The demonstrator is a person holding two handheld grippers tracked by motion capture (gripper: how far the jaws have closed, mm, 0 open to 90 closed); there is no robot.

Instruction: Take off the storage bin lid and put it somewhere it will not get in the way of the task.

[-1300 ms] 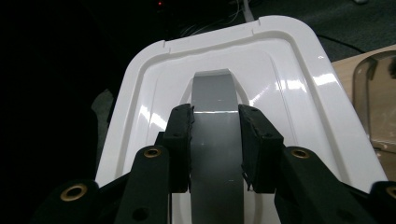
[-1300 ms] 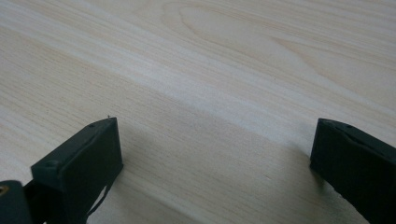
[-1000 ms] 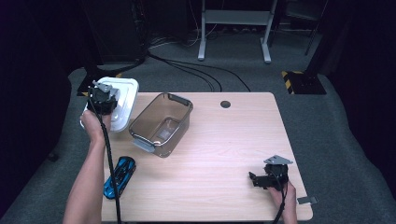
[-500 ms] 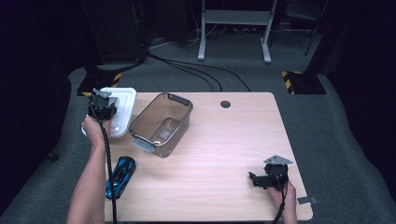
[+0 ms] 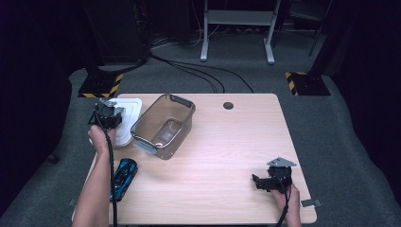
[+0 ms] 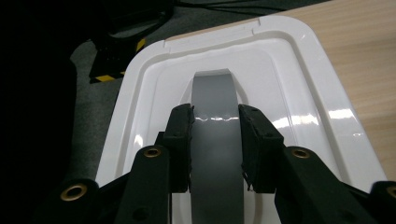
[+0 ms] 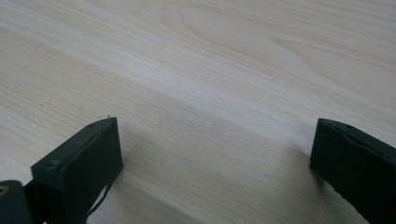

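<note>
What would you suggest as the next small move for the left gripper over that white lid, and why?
Probably close the left gripper on the grey handle strip of the white lid. Its jaws already sit on either side of the strip with small gaps, so it looks lined up. The clear bin stands open beside the lid, and the right gripper waits open over bare table.

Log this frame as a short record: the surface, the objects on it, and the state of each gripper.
surface: wooden table
container: clear bin, upright, no lid on it
lid: white lid with grey handle strip, left of the bin
toy: blue toy car, near left edge
left gripper: jaws astride the handle strip
right gripper: open, low over bare table
</note>
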